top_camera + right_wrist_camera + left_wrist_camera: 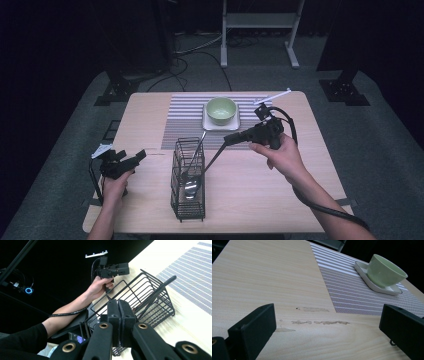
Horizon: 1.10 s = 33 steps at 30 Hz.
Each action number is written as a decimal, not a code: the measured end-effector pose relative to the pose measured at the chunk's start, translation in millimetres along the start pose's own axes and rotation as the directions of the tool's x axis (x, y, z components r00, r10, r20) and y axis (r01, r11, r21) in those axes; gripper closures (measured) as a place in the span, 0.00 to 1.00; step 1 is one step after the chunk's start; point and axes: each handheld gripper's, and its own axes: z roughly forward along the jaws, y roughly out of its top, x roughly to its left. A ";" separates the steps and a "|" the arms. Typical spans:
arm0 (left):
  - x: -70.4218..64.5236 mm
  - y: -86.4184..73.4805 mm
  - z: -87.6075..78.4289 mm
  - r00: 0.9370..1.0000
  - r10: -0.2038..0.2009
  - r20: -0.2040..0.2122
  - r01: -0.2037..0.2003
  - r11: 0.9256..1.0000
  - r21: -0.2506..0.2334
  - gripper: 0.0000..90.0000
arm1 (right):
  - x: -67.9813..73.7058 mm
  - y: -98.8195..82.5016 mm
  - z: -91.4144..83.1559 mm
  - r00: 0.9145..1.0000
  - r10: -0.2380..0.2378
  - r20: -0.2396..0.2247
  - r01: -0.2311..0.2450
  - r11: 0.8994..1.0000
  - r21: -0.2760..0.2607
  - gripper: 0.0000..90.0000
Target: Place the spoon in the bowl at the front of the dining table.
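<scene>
Right tongs (231, 137) pressed tight together, apparently clamped on the top of a long dark-handled metal ladle (194, 176), though the pinch itself hid behind the jaws. Ladle leaned bowl-down inside the black wire rectangular basket (188, 180), upright on the pale wooden bench (260, 195). Left tongs (140, 155) held wide with nothing between, near the bench's left edge. Pale green ceramic bowl (221, 110) sat on a white square saucer (220, 123) atop the grey striped placemat (185, 120).
</scene>
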 end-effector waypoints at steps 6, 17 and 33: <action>-0.2 0.1 -0.1 1.000 0.000 0.000 0.000 1.000 -0.001 0.00 | -0.2 -1.4 -7.2 1.000 0.010 -0.002 -0.010 1.000 -0.014 0.99; -0.6 -0.1 0.2 1.000 -0.001 0.001 0.001 1.000 0.001 0.00 | -2.1 -6.4 -22.7 1.000 0.028 -0.002 -0.028 0.999 -0.036 0.99; -0.7 -0.2 0.1 1.000 0.002 0.000 -0.002 1.000 0.004 0.00 | -8.8 -18.2 -47.9 0.998 0.055 0.016 -0.053 0.996 -0.073 0.99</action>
